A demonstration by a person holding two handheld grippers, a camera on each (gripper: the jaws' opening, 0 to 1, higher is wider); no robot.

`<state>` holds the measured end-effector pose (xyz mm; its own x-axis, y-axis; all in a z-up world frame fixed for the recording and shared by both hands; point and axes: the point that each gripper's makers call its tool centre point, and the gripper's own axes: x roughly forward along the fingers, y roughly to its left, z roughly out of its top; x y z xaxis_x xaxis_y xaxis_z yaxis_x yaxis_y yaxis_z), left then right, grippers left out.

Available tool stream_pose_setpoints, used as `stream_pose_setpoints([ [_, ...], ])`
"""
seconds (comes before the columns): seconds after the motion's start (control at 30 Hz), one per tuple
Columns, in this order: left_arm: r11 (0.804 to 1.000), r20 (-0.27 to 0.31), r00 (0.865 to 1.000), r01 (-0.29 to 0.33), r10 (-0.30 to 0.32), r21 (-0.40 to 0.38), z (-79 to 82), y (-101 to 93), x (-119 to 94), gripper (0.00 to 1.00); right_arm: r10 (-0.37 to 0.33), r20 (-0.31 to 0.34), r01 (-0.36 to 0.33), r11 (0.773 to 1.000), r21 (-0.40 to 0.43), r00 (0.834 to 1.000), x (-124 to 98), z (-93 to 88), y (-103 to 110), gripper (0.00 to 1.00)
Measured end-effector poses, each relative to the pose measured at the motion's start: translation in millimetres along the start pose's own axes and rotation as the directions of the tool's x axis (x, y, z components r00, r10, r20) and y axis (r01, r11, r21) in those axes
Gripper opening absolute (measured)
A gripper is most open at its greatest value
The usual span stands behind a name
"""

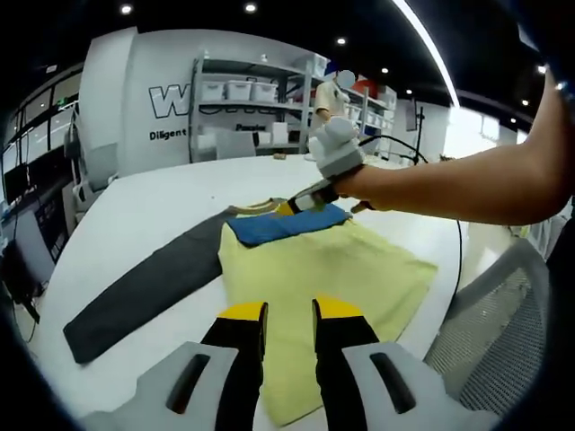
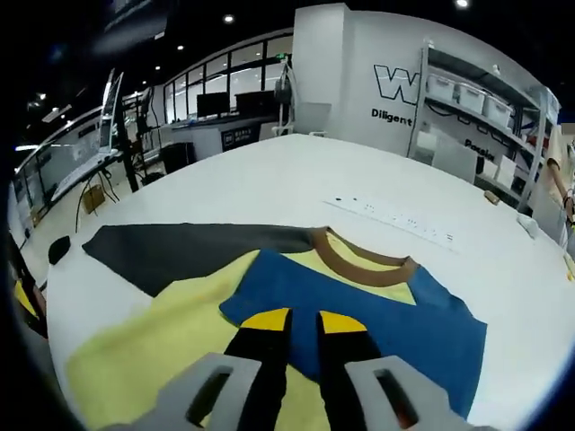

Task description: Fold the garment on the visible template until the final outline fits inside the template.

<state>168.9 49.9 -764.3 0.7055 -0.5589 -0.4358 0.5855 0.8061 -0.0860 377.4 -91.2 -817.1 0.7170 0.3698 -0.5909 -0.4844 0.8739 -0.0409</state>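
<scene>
A yellow T-shirt (image 1: 332, 269) with a brown collar (image 2: 364, 267) lies flat on the white table. A blue sleeve (image 1: 286, 224) is folded across its top. Under it lies a dark grey template (image 1: 144, 287), which sticks out far to one side. My left gripper (image 1: 289, 312) hovers open over the shirt's lower part, with nothing between its yellow-tipped jaws. A hand brings my right gripper (image 1: 310, 199) in from the right, down at the collar end. In the right gripper view, the right gripper (image 2: 304, 321) stands slightly open just above the blue sleeve (image 2: 386, 328), which lies flat. The template (image 2: 180, 251) is on its left.
A white power strip (image 2: 395, 218) lies on the table (image 2: 269, 171) beyond the collar. A grey mesh chair (image 1: 503, 314) stands at the table's edge beside the shirt, and a black cable (image 1: 459, 260) hangs there. Shelves (image 1: 243, 99) and a person (image 1: 331, 94) are far behind.
</scene>
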Motion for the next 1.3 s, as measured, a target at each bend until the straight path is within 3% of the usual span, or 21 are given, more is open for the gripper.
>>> stream_pose_setpoints([
  [0.07, 1.0, 0.0, 1.0, 0.0, 0.0, 0.001, -0.1, -0.2, 0.1, 0.18, -0.007, 0.001, 0.007, 1.0, 0.0, 1.0, -1.8, -0.7, -3.4, 0.07],
  [0.13, 1.0, -0.006, 1.0, 0.01, -0.01, 0.009, -1.4, -3.1, 0.7, 0.17, -0.08, 0.004, 0.079, 0.997, 0.022, 0.997, -28.5, -15.9, -42.8, 0.08],
  [0.23, 1.0, -0.009, 1.0, 0.014, -0.014, 0.012, -2.3, -4.1, 1.0, 0.18, -0.144, -0.004, 0.144, 0.987, 0.07, 0.99, -48.7, -33.3, -73.4, 0.08],
  [0.5, 0.999, -0.019, 1.0, 0.025, -0.024, 0.024, -4.3, -7.1, 2.4, 0.18, -0.265, -0.029, 0.266, 0.945, 0.189, 0.964, -86.1, -69.8, -130.0, 0.12],
  [0.63, 0.999, -0.024, 0.999, 0.029, -0.028, 0.026, -5.4, -8.1, 2.9, 0.18, -0.273, -0.063, 0.279, 0.922, 0.269, 0.96, -90.3, -88.7, -140.5, 0.17],
  [0.67, 0.999, -0.026, 0.999, 0.03, -0.03, 0.026, -6.0, -8.3, 3.1, 0.18, -0.28, -0.075, 0.289, 0.903, 0.318, 0.957, -90.8, -97.9, -144.6, 0.2],
  [0.77, 0.999, -0.029, 0.999, 0.031, -0.03, 0.026, -6.5, -8.4, 3.0, 0.18, -0.224, -0.089, 0.24, 0.858, 0.455, 0.971, -83.7, -110.5, -140.2, 0.25],
  [0.8, 0.999, -0.024, 0.999, 0.031, -0.03, 0.023, -5.6, -8.3, 2.8, 0.19, -0.239, -0.083, 0.251, 0.86, 0.443, 0.967, -83.3, -111.1, -144.9, 0.25],
  [0.87, 0.999, -0.014, 0.999, 0.03, -0.03, 0.021, -3.8, -8.1, 1.9, 0.2, -0.236, -0.078, 0.244, 0.845, 0.476, 0.969, -82.4, -111.8, -143.9, 0.26],
  [0.97, 0.999, 0.034, 0.999, 0.032, -0.033, 0.014, 5.1, -8.5, 0.2, 0.28, -0.214, -0.07, 0.219, 0.829, 0.514, 0.974, -81.4, -110.0, -134.7, 0.27],
  [1.03, 1.0, 0.09, 0.996, 0.006, -0.008, 0.019, 15.7, -4.5, -0.6, 0.38, -0.216, -0.068, 0.219, 0.82, 0.529, 0.974, -80.9, -109.6, -132.3, 0.27],
  [1.07, 1.0, 0.089, 0.996, 0.007, -0.007, 0.006, 15.7, -4.3, -1.1, 0.42, -0.214, -0.07, 0.219, 0.819, 0.53, 0.974, -79.8, -110.0, -132.6, 0.26],
  [1.2, 0.999, 0.187, 0.982, -0.018, 0.025, -0.043, 31.1, -0.4, -3.6, 0.78, -0.209, -0.066, 0.212, 0.819, 0.533, 0.976, -78.8, -109.1, -129.9, 0.26],
  [1.3, 0.999, 0.203, 0.978, -0.035, 0.041, -0.033, 34.1, 0.1, -8.7, 0.88, -0.208, -0.066, 0.211, 0.828, 0.519, 0.976, -77.5, -108.7, -129.8, 0.25],
])
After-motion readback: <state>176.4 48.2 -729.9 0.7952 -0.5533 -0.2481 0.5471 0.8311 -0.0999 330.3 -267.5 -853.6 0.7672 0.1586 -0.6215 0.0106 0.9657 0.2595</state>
